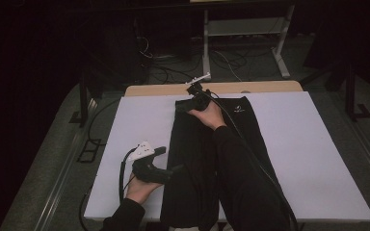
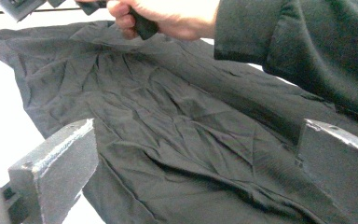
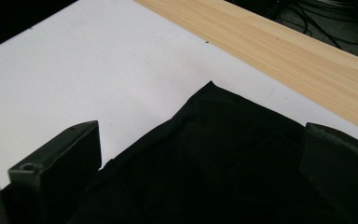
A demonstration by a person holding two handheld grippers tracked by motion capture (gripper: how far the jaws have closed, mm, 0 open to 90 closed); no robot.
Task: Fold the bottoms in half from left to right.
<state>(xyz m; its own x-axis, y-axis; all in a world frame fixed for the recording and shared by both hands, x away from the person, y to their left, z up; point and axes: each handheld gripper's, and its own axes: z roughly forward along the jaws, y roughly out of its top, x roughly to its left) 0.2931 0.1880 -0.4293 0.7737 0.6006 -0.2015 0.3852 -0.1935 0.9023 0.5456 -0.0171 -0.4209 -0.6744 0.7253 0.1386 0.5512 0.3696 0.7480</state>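
Black garment (image 1: 202, 159) lies flat along middle of white table cover (image 1: 308, 159), far corner near wooden edge (image 3: 279, 46). Left gripper (image 1: 161, 166) at garment's left edge, jaws spread, empty. Right gripper (image 1: 192, 103) over far end, jaws spread above cloth.

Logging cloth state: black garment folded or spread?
Spread: the black garment lies lengthwise, one wrinkled layer, on the white board; both claws open over it.

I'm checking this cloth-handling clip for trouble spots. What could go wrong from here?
The right gripper hovers open over the black garment near its far corner; it might pinch too little cloth and slip. The left gripper, open at the garment's left edge, could catch several wrinkled layers at once.
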